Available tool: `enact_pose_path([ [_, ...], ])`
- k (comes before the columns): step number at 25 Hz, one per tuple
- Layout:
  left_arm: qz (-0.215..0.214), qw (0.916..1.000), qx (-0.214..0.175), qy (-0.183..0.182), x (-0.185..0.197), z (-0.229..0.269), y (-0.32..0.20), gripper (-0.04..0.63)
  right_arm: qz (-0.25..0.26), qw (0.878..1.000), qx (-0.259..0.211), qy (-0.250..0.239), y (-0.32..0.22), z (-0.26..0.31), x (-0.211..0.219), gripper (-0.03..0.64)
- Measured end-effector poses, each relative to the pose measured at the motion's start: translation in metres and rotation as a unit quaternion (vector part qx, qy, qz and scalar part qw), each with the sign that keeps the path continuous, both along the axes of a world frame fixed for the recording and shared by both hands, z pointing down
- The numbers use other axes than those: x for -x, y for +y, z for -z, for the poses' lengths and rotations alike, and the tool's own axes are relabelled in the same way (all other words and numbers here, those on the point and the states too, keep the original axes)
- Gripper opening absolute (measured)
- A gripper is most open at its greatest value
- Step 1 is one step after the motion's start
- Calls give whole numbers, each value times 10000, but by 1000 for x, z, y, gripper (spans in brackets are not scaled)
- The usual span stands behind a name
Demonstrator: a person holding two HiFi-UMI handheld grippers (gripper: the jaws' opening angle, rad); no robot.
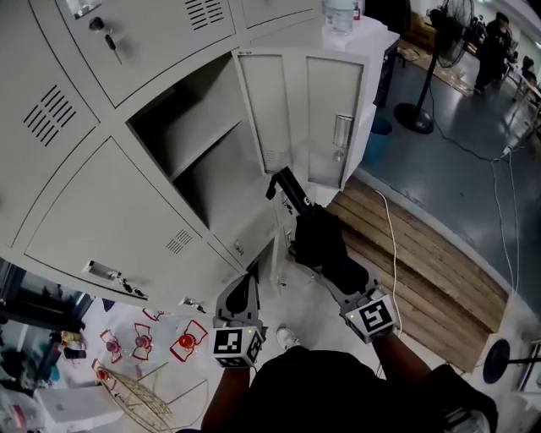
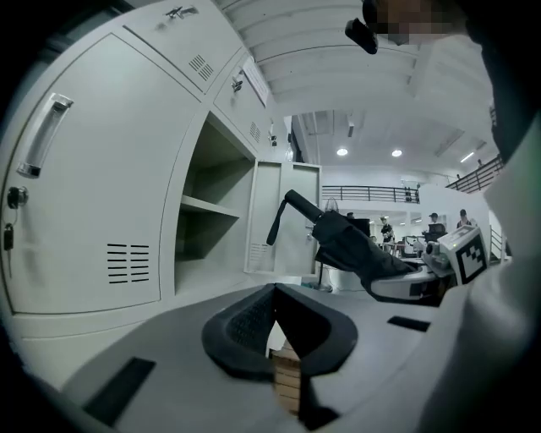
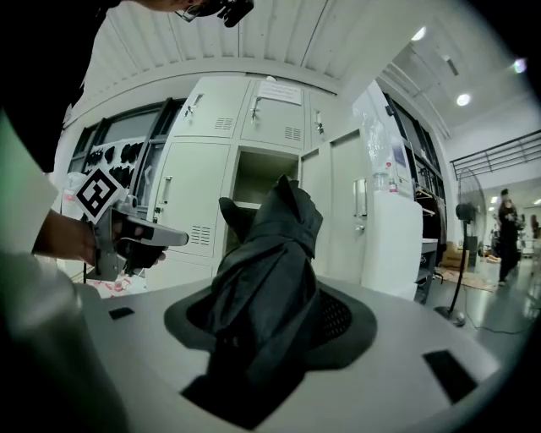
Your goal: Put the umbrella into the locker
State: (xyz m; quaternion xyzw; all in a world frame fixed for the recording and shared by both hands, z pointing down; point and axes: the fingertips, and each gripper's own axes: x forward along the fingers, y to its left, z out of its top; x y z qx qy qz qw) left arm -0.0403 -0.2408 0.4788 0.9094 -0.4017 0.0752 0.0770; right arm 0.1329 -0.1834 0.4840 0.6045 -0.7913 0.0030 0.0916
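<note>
A folded black umbrella (image 1: 319, 237) is clamped in my right gripper (image 1: 336, 267), which is shut on its fabric body. Its handle (image 1: 286, 188) points toward the open locker compartment (image 1: 203, 148), just short of the opening. The locker door (image 1: 292, 110) stands swung out to the right. In the right gripper view the umbrella (image 3: 270, 262) fills the jaws of the right gripper (image 3: 272, 315), with the open locker (image 3: 254, 182) straight ahead. My left gripper (image 1: 243, 292) hangs lower left, shut with nothing in it. The left gripper view shows the left gripper (image 2: 275, 296) and the umbrella (image 2: 347, 245) to its right.
Closed locker doors (image 1: 127, 228) surround the opening, one with keys (image 1: 106, 34) in its lock. A water bottle (image 1: 340, 15) stands on a white cabinet. Wooden planks (image 1: 431, 254), a white cable (image 1: 394, 245), a fan stand (image 1: 418, 110) and red-patterned items (image 1: 144, 342) are on the floor.
</note>
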Motion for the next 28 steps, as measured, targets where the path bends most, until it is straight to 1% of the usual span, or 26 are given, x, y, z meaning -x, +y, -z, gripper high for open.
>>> enact_pose_path([
  [3, -2, 10000, -55, -21, 7, 1, -22, -5, 65, 10000, 59, -30, -25, -3, 11, 236],
  [7, -9, 9999, 66, 151, 12, -1, -45, -5, 139, 9998, 144, -74, -56, -11, 27, 236],
  [9, -14, 9999, 24, 125, 17, 1, -55, -5, 187, 9996, 201, -59, -67, -14, 36, 236],
  [11, -5, 9999, -20, 121, 23, 3, -65, -5, 206, 9994, 277, 22, -77, -17, 43, 236],
  [13, 35, 9998, -64, 169, 32, 3, -77, -5, 186, 9990, 337, 217, -87, -19, 49, 236],
  [15, 133, 9996, -115, 225, 41, 2, -88, -5, 209, 9981, 388, 424, -96, -20, 55, 236],
  [17, 218, 9995, -154, 185, 48, 0, -95, -5, 250, 9974, 473, 487, -103, -21, 59, 236],
  [21, 300, 9992, -249, 66, 62, 3, -104, -5, 272, 9966, 675, 381, -119, -24, 65, 236],
  [22, 336, 9991, -236, 76, 64, 3, -105, -5, 287, 9965, 709, 348, -125, -25, 66, 236],
  [25, 493, 9983, -155, 273, 67, 4, -112, -5, 391, 9960, 746, 306, -142, -27, 69, 236],
  [26, 527, 9980, -161, 293, 67, 3, -116, -5, 429, 9958, 754, 298, -148, -27, 69, 236],
  [28, 552, 9980, -198, 215, 66, 3, -123, -5, 498, 9953, 783, 266, -161, -28, 69, 236],
])
